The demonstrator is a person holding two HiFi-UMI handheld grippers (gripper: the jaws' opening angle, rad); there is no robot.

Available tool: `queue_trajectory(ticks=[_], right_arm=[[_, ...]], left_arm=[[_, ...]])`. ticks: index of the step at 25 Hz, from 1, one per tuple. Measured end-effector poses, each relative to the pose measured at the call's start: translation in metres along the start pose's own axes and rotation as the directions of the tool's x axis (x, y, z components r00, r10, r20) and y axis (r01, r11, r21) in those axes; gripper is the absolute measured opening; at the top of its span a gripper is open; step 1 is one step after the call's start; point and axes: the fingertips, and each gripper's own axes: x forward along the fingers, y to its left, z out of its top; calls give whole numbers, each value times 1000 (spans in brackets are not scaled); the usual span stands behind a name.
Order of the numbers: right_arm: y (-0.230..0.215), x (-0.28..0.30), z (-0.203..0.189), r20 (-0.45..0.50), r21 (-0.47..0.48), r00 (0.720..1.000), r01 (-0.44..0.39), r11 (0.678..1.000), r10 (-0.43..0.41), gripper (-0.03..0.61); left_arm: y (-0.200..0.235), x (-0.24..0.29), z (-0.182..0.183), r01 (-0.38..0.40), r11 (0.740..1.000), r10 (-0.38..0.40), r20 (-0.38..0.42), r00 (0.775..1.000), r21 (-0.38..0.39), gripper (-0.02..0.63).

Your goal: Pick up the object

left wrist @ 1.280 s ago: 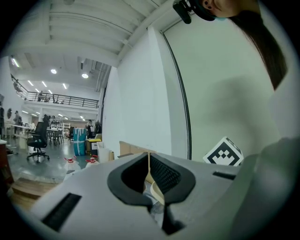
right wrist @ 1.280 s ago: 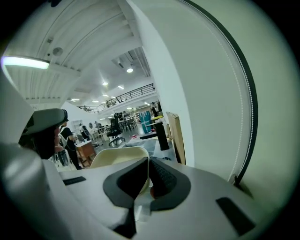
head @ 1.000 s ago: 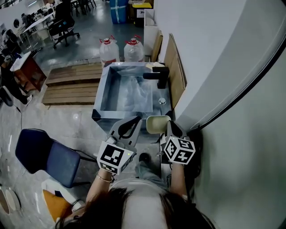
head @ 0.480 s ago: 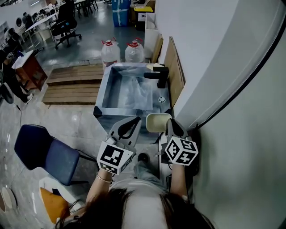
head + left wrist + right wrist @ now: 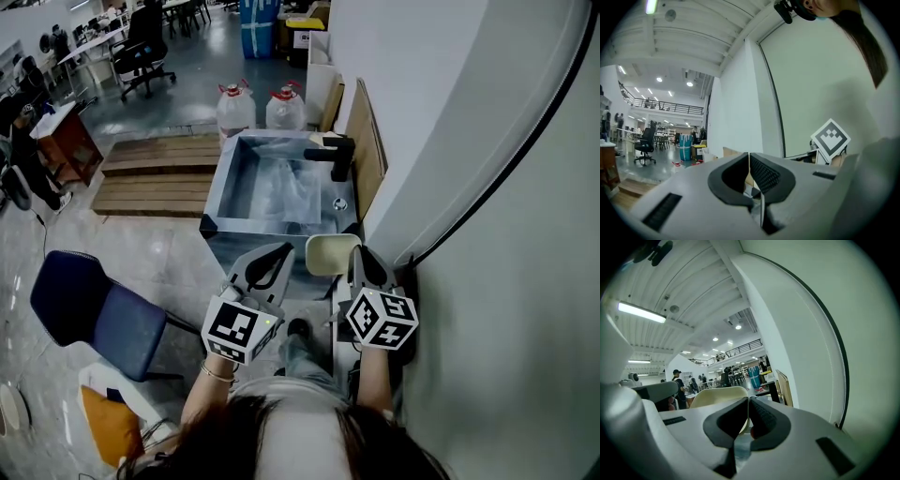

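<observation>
A cream bowl (image 5: 328, 254) hangs in the air just in front of the sink's near edge. My right gripper (image 5: 359, 259) is shut on its right rim. In the right gripper view the bowl (image 5: 714, 396) rises behind the left jaw and its rim runs down between the closed jaws of the right gripper (image 5: 748, 402). My left gripper (image 5: 274, 260) hovers beside the bowl on its left, apart from it. Its jaws are shut with nothing between them, as the left gripper view (image 5: 749, 158) shows.
A steel sink (image 5: 223, 187) with a black faucet (image 5: 336, 156) stands ahead against a wooden board (image 5: 367, 150) and the white wall. Two water jugs (image 5: 235, 108) sit behind it, wooden pallets (image 5: 150, 173) to its left, and a blue chair (image 5: 84, 314) at lower left.
Both grippers and the bowl hold almost the same place. The bowl has drifted slightly forward toward the sink.
</observation>
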Motion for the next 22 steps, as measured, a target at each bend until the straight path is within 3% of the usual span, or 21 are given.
queue_trajectory(ticks=[22], right_arm=[[29,-61,6,59,-43,998,-31,999,33,32]], left_arm=[[-28,-53,7,-26,999,25,23,999,27,9]])
